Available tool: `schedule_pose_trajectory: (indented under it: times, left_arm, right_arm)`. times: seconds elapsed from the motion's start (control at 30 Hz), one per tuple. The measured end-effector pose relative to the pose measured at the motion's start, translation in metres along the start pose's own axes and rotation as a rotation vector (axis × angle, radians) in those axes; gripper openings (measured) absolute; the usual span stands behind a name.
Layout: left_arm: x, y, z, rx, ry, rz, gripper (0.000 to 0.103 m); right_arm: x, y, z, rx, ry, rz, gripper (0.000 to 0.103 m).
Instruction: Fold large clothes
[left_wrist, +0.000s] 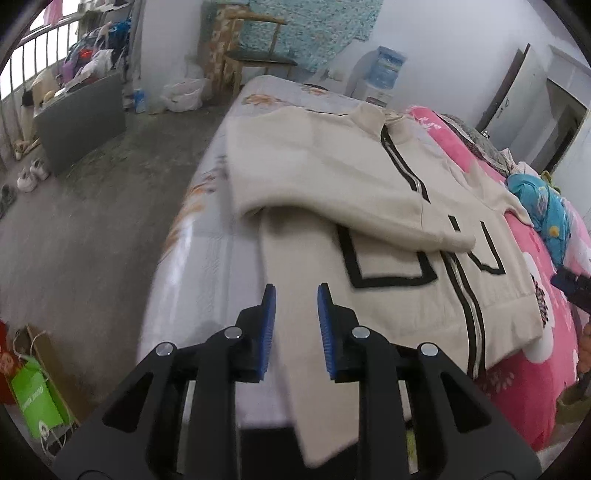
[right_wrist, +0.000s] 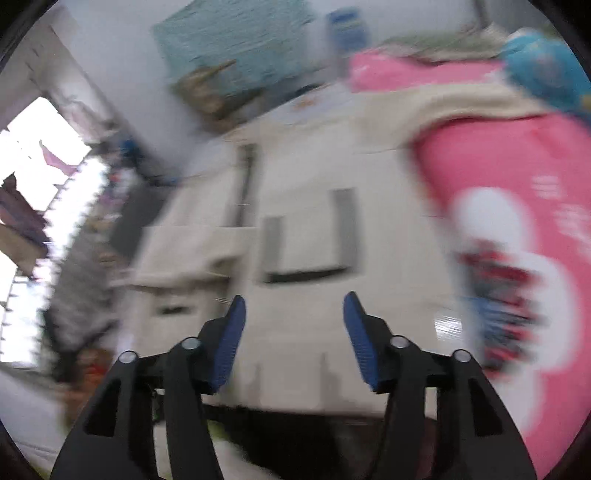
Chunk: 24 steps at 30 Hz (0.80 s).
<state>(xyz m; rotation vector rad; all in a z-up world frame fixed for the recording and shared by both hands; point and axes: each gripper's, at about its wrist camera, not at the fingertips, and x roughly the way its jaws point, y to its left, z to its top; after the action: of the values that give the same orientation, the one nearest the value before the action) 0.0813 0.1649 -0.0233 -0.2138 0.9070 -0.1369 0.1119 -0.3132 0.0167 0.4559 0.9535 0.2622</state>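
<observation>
The cream jacket (left_wrist: 369, 206) lies flat on the bed (left_wrist: 207, 236), front up, its black-edged zip running from the collar at the far end to the hem at the near edge. 1 sleeve (left_wrist: 332, 199) is already folded across the chest; judged from that, the fold is part-way done, with sleeves coming before the body. A second strip of cream cloth (left_wrist: 295, 332), probably the other sleeve, hangs from the jacket over the near edge of the bed.

The left claw (left_wrist: 296, 295) hovers over that strip with its 2 blue pads moderately parted, and holds nothing. The right claw (right_wrist: 294, 306) is spread wider, also empty, above the jacket's hem; its view is badly blurred.

The next move likely calls for pinching the hanging strip and laying it across the jacket's front.
</observation>
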Motion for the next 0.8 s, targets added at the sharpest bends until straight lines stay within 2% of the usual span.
schedule_pose_trajectory:
  times: [0.07, 0.17, 0.2, 0.37, 0.4, 0.6, 0.63, 0.7, 0.8]
  left_arm:
    - [0.017, -0.008, 0.01, 0.008, 0.008, 0.01, 0.022]
    - [0.042, -0.021, 0.021, 0.042, -0.008, 0.069, 0.022]
    - [0.046, -0.021, 0.022, 0.046, -0.011, 0.076, 0.022]
    - [0.066, -0.019, 0.03, 0.02, 0.009, 0.058, 0.022]
    - [0.07, -0.018, 0.03, 0.019, 0.013, 0.059, 0.022]
    - [0.079, -0.011, 0.029, 0.003, 0.024, 0.064, 0.022]
    - [0.08, -0.01, 0.03, -0.001, 0.021, 0.061, 0.022]
    - [0.08, -0.009, 0.031, 0.0, 0.015, 0.066, 0.022]
    - [0.083, -0.008, 0.034, -0.002, 0.009, 0.07, 0.022]
  right_arm:
    - [0.043, 0.018, 0.018, 0.018, 0.092, 0.128, 0.055]
    - [0.101, 0.039, 0.034, 0.033, 0.209, 0.219, 0.055]
    - [0.118, 0.042, 0.039, 0.043, 0.241, 0.221, 0.055]
    - [0.175, 0.046, 0.059, 0.047, 0.327, 0.163, 0.054]
    - [0.181, 0.046, 0.063, 0.036, 0.341, 0.146, 0.052]
    - [0.197, 0.061, 0.056, -0.091, 0.383, 0.071, 0.03]
    - [0.198, 0.064, 0.053, -0.122, 0.382, 0.051, 0.019]
    - [0.2, 0.069, 0.049, -0.163, 0.388, 0.026, 0.005]
    - [0.195, 0.078, 0.054, -0.211, 0.381, 0.031, 0.003]
